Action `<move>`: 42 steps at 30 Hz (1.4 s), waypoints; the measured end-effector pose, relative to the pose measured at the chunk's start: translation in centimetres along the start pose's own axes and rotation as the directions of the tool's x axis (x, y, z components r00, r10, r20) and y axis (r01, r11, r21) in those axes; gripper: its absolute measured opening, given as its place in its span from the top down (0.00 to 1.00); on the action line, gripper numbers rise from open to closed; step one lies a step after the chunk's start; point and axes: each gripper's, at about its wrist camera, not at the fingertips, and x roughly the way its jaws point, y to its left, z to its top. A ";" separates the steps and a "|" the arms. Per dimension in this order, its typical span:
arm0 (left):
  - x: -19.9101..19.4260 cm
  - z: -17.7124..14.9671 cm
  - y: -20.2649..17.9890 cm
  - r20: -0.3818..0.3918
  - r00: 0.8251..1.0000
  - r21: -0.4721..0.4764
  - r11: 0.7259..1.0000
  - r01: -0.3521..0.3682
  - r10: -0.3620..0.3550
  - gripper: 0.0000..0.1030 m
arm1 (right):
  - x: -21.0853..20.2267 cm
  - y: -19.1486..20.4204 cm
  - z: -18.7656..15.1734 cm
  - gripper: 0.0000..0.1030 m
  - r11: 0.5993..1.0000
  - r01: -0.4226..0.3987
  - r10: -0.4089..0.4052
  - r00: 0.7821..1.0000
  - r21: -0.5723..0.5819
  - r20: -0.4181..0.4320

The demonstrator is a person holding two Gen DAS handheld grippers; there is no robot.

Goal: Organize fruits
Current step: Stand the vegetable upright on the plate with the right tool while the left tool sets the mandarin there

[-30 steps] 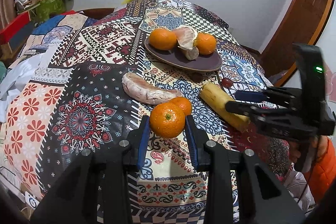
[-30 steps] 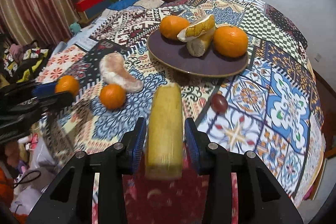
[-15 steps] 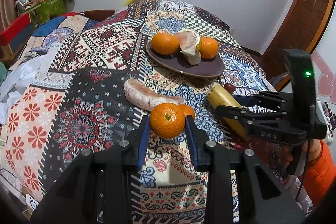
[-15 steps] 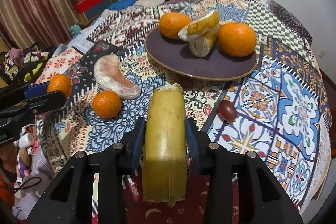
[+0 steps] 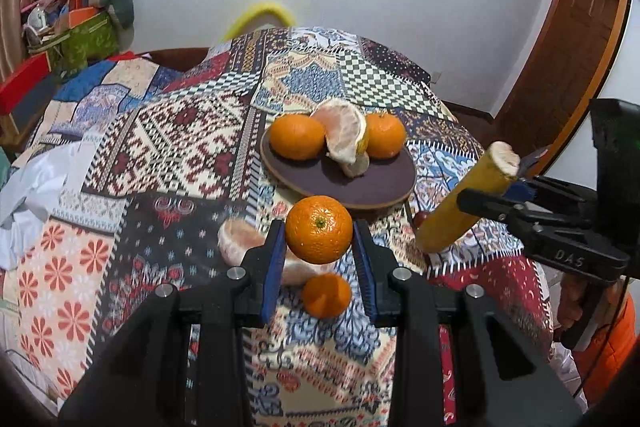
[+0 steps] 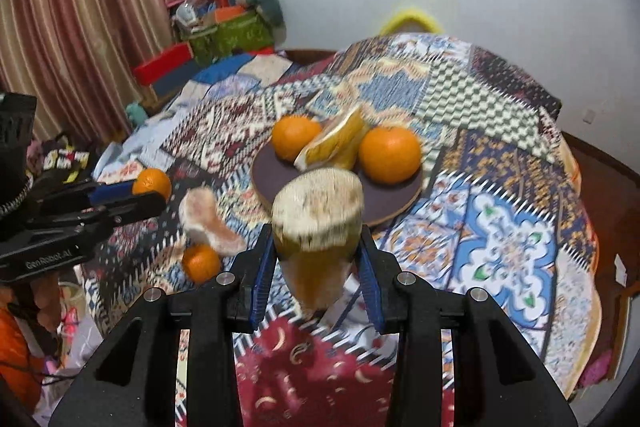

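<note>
A firm, round orange (image 5: 319,229) is clamped across its middle in the left gripper (image 5: 319,241), above the worktop (image 5: 192,147); a stiff banana piece (image 6: 318,223), likely light, is pinched mid-length by the right gripper (image 6: 318,259).

Your left claw (image 5: 319,259): bottom centre of its frame, blue pads clamped on an orange (image 5: 319,229). Your right claw (image 6: 317,259): bottom centre, pads gripping a yellow cut stalk (image 6: 317,211), tilted upward; hand at lower right edge.

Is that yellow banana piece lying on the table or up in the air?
In the air: the right gripper clamps the banana piece, tilted above the tablecloth.
</note>
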 end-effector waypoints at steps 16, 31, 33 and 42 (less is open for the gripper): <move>4.2 3.5 -0.6 -0.006 1.000 0.019 1.000 0.012 -0.011 0.68 | 1.2 -2.2 2.8 0.66 0.999 0.044 -0.045 0.997 0.019 0.057; 9.6 4.6 0.5 -0.079 0.997 0.022 1.000 0.001 0.000 0.68 | 5.1 -3.0 3.8 0.66 0.999 0.040 -0.040 0.999 -0.004 0.032; 10.2 4.7 0.5 -0.088 0.996 0.021 1.000 0.002 0.000 0.68 | 5.7 -2.8 4.0 0.65 0.999 0.042 -0.042 0.999 -0.016 0.029; 11.8 4.9 0.9 -0.111 0.994 0.022 1.000 -0.004 0.007 0.68 | 7.4 -3.2 4.7 0.65 1.000 0.025 -0.025 1.000 0.002 0.019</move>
